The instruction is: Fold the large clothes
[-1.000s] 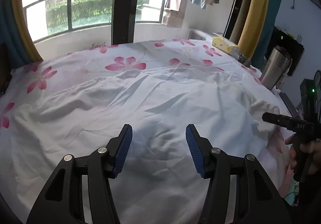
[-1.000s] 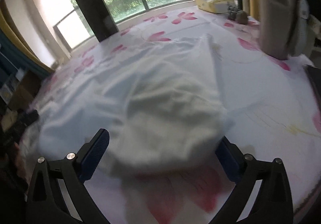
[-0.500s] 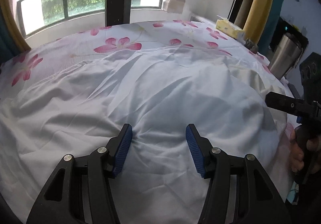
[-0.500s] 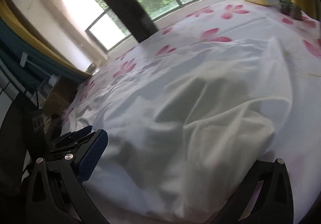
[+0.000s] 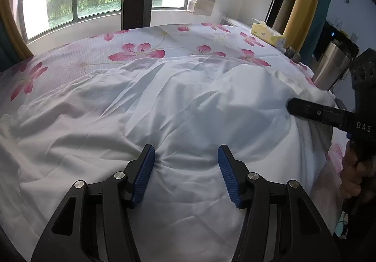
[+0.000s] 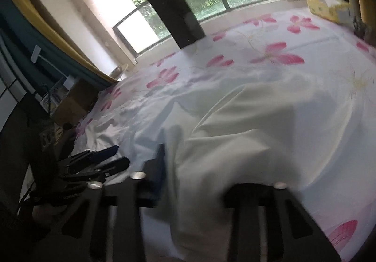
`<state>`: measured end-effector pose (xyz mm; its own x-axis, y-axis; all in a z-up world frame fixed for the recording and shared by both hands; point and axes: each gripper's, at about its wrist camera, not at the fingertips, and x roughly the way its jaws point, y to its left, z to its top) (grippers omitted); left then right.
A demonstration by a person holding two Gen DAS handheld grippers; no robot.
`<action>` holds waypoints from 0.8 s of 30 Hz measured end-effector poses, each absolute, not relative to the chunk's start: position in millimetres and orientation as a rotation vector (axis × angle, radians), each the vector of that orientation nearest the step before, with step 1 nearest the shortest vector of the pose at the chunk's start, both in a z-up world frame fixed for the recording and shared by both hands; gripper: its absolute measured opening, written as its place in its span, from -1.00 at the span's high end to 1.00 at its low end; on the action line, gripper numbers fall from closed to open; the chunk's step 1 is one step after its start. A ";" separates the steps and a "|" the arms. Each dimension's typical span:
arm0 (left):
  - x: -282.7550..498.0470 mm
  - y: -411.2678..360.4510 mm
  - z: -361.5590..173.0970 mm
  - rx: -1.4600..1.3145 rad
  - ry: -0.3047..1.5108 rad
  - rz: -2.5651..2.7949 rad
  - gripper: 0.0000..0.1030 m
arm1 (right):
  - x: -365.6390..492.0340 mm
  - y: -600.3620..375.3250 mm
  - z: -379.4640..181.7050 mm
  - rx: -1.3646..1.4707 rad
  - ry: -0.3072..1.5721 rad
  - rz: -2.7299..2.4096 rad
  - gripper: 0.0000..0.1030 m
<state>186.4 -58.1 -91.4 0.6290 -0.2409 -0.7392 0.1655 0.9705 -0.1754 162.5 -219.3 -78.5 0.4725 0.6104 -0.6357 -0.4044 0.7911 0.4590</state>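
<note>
Since the earlier frames, the right gripper (image 6: 197, 182) has been swung leftward and its fingers brought together on a raised fold of the white garment (image 5: 164, 107). That garment is spread across the floral sheet (image 5: 141, 45), long axis running left to right. Directly above its near middle the left gripper (image 5: 185, 175) is held with jaws apart, gripping nothing; the right one is judged nearer the edge to be folded.
</note>
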 end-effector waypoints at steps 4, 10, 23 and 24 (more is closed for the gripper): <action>187.1 -56.1 -91.5 -0.100 0.859 -0.239 -0.14 | 160.1 -207.3 -66.9 0.222 0.860 0.651 0.70; 188.7 -51.9 -89.8 -0.128 0.871 -0.244 -0.14 | 154.6 -189.4 -41.3 0.172 0.810 0.693 0.71; 174.8 -18.6 -71.6 -0.267 0.813 -0.303 -0.14 | 148.3 -129.1 -11.0 0.063 0.770 0.763 0.72; 170.8 -14.1 -67.5 -0.272 0.795 -0.300 -0.14 | 147.5 -125.3 -10.4 0.054 0.773 0.769 0.72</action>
